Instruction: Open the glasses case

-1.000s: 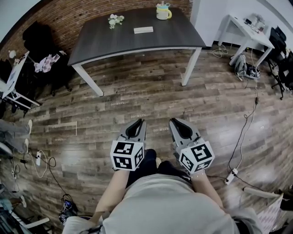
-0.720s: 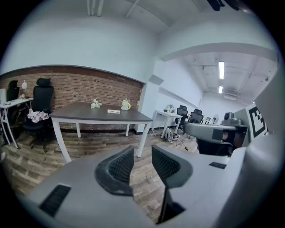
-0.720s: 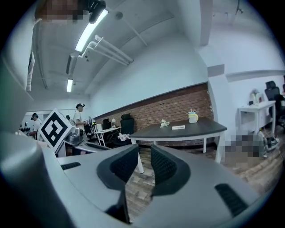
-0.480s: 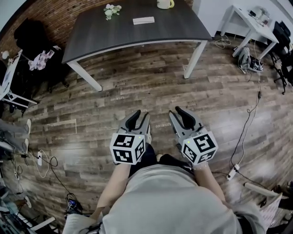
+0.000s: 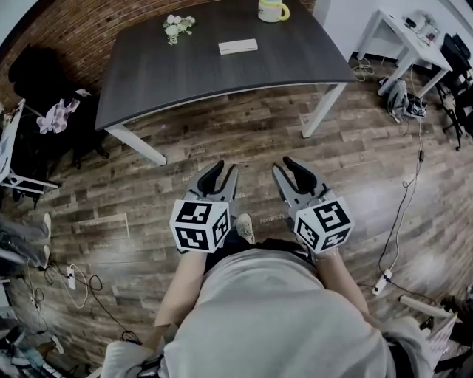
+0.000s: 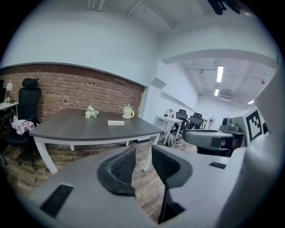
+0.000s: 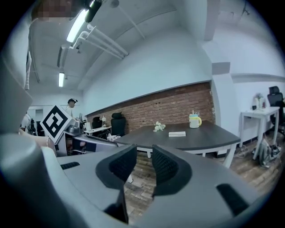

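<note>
View from above a standing person in a pale grey top, who holds a pair of tongs in each hand out in front over a wooden plank floor. The left tongs and the right tongs are side by side, near each other but apart, each with a cube of black-and-white square markers at its back end. Both point forward and slightly down toward a dark grey table with white legs, which stands well ahead of them against a red brick wall. In the left gripper view the two black ribbed pads stand partly apart with only floor showing in the gap, so these tongs are open and empty. The right gripper view shows the same: pads apart, nothing between them. Both pairs have just been opening. The glasses case, a flat, pale, oblong thing, lies closed on the far half of the table, well away from both tongs and untouched. Farther back on the table are a pale mug with a yellow handle, to the right of the case, and a small bunch of white flowers, to its left. The toe of a shoe shows on the floor between the two tongs. A white desk stands off to the right.
</note>
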A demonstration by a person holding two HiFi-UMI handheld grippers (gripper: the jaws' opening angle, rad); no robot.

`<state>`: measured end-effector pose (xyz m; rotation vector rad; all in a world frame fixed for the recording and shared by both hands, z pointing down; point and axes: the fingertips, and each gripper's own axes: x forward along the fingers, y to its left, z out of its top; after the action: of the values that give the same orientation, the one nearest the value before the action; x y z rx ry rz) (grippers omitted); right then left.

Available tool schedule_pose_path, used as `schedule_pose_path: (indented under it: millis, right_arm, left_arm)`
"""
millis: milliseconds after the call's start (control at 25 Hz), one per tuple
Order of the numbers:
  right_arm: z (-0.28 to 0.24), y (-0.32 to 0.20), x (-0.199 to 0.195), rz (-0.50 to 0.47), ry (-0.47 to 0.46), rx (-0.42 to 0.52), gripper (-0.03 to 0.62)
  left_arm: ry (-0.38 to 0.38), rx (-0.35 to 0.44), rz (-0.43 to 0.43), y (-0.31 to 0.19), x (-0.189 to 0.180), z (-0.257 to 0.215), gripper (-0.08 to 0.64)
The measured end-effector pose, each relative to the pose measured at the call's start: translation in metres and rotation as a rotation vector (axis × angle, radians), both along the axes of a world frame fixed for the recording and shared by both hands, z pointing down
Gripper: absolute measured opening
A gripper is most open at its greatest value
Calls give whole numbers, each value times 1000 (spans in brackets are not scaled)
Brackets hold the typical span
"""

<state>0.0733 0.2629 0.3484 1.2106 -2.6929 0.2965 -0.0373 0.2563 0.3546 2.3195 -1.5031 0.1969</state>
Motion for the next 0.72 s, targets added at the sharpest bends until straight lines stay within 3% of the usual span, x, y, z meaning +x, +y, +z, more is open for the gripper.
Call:
schedule_pose_path:
  millis: [280,720]
  right_arm:
    - [-5,-49,-16,58,24,-7,103]
    - [12,-86,-27,39,69,-60,97]
  left_arm:
    - [32,7,23,-51,-24,-1,118]
    - [67,-68,-10,-81,-41,27,118]
